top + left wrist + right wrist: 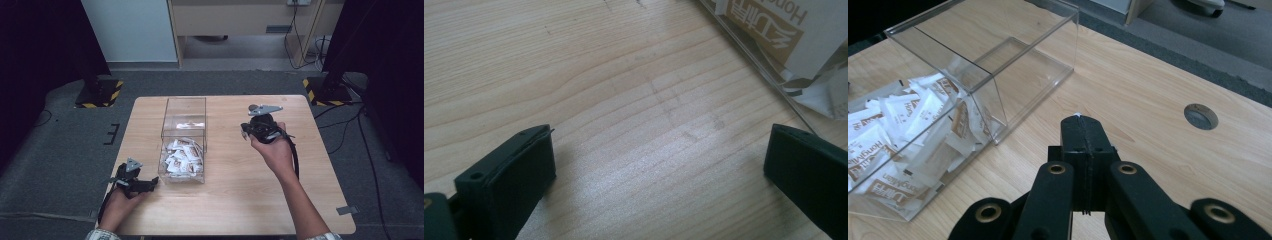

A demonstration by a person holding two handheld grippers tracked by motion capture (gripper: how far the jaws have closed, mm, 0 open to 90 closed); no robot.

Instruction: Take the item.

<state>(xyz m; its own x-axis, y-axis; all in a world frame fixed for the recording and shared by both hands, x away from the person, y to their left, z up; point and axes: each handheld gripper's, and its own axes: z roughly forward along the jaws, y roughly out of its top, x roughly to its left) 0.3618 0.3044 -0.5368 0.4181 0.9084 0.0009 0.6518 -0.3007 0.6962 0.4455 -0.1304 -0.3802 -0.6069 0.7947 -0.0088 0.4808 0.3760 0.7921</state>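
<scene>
While held above the bare wood right of centre in the high view, right gripper (pixel 248 131) has jaws pressed together w/ nothing clearly between them, though a tiny white speck sits at the tip in the right gripper view (pixel 1083 122). Left gripper (pixel 150 184) rests low at lower left of the table (pixel 235 200), jaws wide apart, bare wood betw. them (pixel 659 165). Clear plastic box (pixel 184 131) sits left of centre, two compartments: far one w/o contents, near one full of white sachets (pixel 182 157). Brown print on sachets reads "HongMian" in part, plus Chinese characters too cut off to read (pixel 875 150). Box corner just beside the left gripper's right jaw, at upper right of the left gripper view (pixel 744 47).
</scene>
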